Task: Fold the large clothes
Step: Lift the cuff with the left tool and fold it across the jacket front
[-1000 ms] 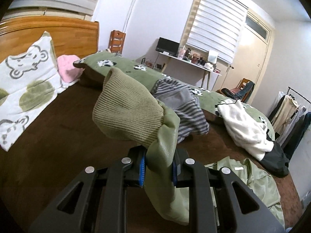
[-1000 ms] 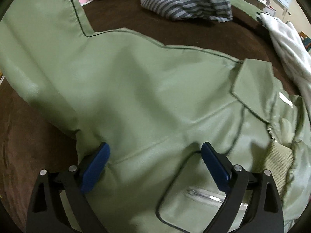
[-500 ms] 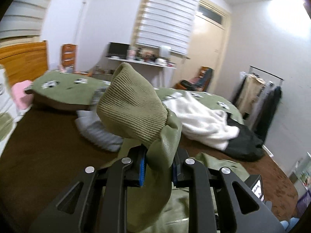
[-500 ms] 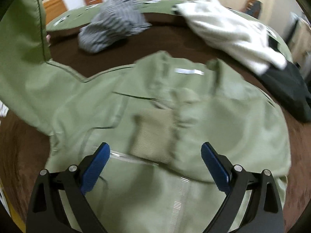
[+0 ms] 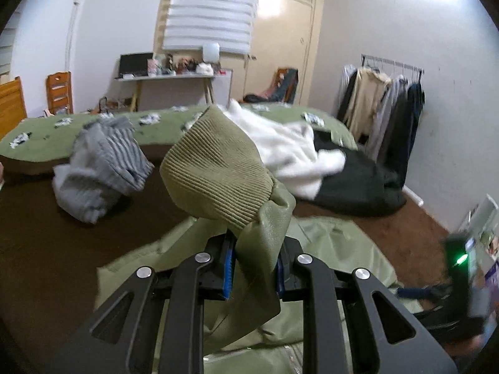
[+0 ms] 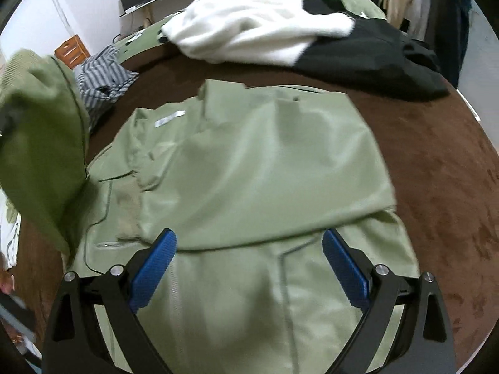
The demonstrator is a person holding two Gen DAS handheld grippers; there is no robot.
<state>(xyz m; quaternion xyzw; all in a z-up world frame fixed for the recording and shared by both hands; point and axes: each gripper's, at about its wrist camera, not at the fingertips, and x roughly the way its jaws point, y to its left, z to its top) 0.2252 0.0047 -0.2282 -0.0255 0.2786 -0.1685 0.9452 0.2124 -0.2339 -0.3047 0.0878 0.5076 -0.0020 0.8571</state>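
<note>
Nearest, the left claw (image 5: 253, 272) is clenched on the sleeve (image 5: 265, 240) of the green jacket (image 6: 265, 168), its ribbed cuff (image 5: 215, 174) lifted above the bed. The right claw (image 6: 249, 268) hangs released over the jacket body, which lies spread on the brown bedspread (image 6: 436, 168). This looks like the sleeve-folding step: next, carry the cuff across the chest and lay it flat. Beyond lie a striped garment (image 5: 99, 162) and a white sweater (image 6: 249, 28)

No legible text in either view, white neck label (image 6: 170, 118) on the green jacket (image 6: 265, 168) at upper left of centre, too blurred to read, no brands, numbers or signs discernible
</note>
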